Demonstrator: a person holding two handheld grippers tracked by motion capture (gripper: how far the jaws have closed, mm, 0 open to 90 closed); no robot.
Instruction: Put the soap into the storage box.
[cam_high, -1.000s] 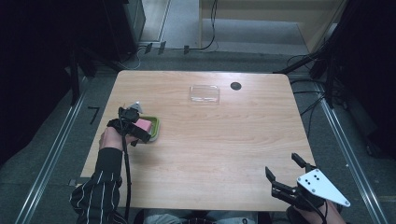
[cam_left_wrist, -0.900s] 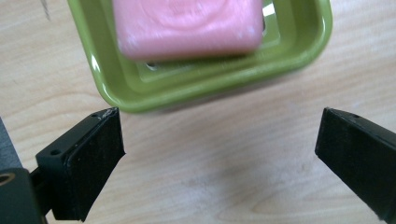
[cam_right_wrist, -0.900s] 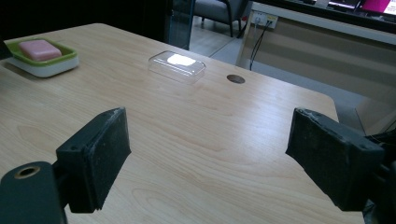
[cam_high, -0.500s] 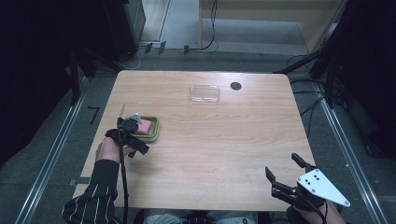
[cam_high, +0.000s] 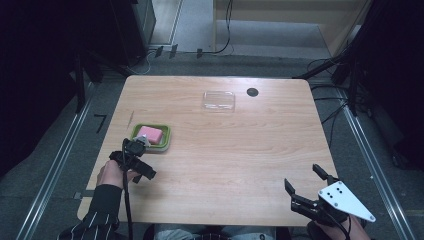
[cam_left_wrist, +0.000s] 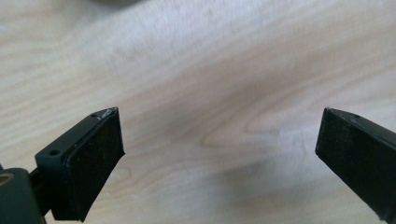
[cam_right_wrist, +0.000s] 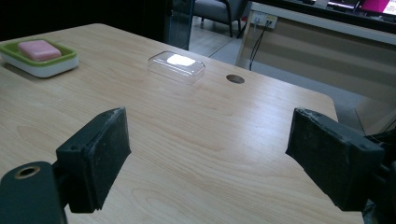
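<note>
The left gripper (cam_high: 134, 161) has its two black jaws standing wide apart with nothing between them; in the left gripper view the pads are flat, matte, wedge-cut blocks with bare wood grain under the gap. It hangs over the surface near the left edge, just on the near side of the soap dish (cam_high: 150, 137), and is apart from it. The hand (cam_high: 114, 173) that carries it comes in from the near left corner in a dark sleeve with thin pale stripes, a black cable trailing back along the forearm.

The right gripper (cam_high: 306, 182) also has its jaws spread, empty, at the near right corner; its pads look rougher and scuffed at the edges in the right gripper view. A grey three-cornered plate with small holes sits on top of it.

The soap dish is a shallow rounded rectangle, green rim over a white base, lying close to the left edge. A pink bar of soap (cam_high: 149, 134), smooth with soft corners, lies flat inside it.

Toward the far edge, right of centre, a clear plastic lid (cam_high: 219, 100) rests on the wood, glossy and domed. Just beside it is a small round dark hole (cam_high: 252, 92) in the table (cam_high: 240, 150), whose top is pale wood laminate with rounded corners
</note>
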